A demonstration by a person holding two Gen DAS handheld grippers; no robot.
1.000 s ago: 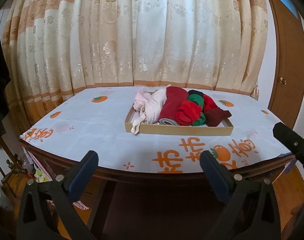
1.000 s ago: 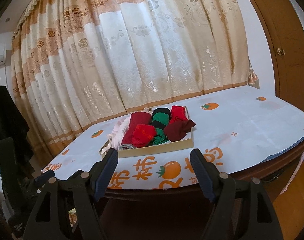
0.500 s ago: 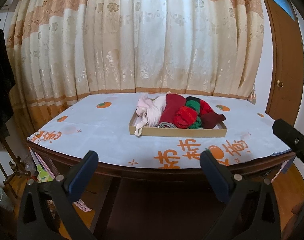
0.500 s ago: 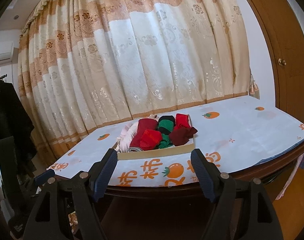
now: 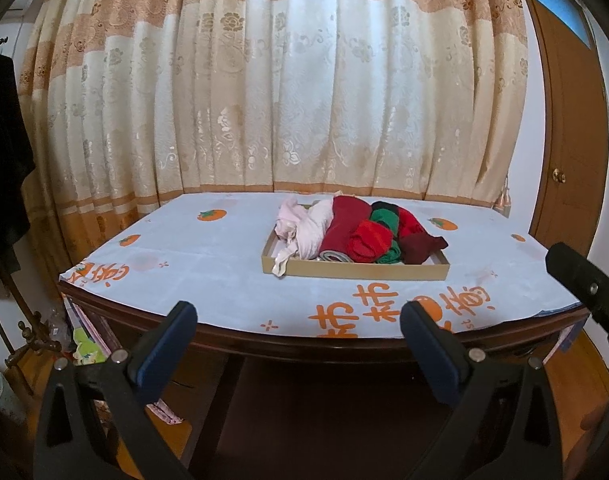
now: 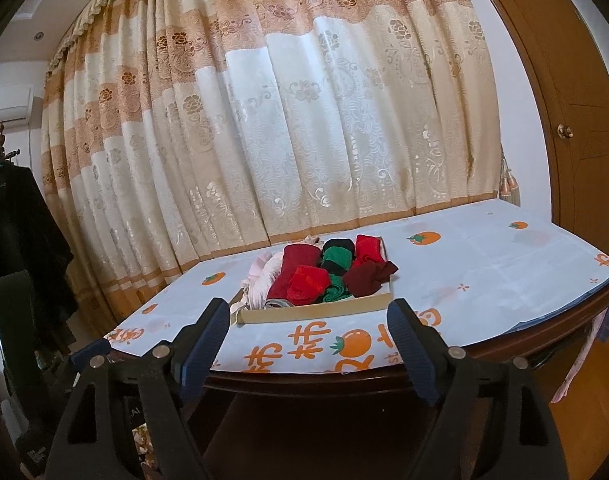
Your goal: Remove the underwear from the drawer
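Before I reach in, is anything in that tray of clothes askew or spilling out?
Yes: a pale pink garment at the left end of the cardboard tray has a strap hanging over the front rim onto the tablecloth. The other rolled pieces sit inside.

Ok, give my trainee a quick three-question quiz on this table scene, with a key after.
1. True or false: the tray sits on the floor.
2. Which garment hangs over the tray's edge: A pale pink garment, B green garment, C maroon garment?
3. Fill in: nothing lies between the fingers of the left hand-held gripper or the right hand-held gripper, so both are ____.

Key: 1 false, it is on the tablecloth; 2 A; 3 empty.
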